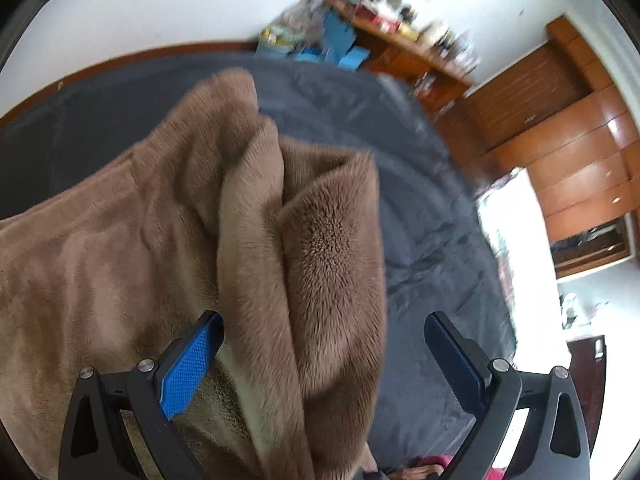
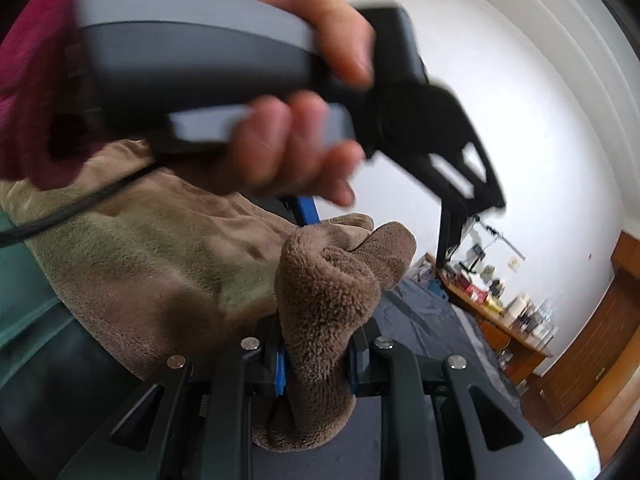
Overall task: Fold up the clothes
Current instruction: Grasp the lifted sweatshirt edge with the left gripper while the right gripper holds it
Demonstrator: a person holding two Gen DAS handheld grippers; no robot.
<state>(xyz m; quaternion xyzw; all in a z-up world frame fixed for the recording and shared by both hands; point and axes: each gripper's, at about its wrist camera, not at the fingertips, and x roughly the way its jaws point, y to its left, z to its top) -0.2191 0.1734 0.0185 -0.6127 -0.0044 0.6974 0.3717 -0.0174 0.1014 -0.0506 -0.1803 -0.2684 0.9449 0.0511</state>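
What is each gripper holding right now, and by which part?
The right gripper is shut on a bunched edge fold of the brown fleece garment. The left gripper is open, straddling a fold of it without gripping.

1. Right gripper [image 2: 316,360]: jaws nearly closed, pads clamped on a bunched fold of brown fleece garment [image 2: 324,312].
2. Garment trails left and up, draped over dark grey bedding [image 2: 432,312].
3. Left hand [image 2: 288,140], pink sleeve [image 2: 24,80], holds the left gripper's handle [image 2: 192,68] above; blurred.
4. Cluttered wooden shelf [image 2: 504,320] against white wall, far right.
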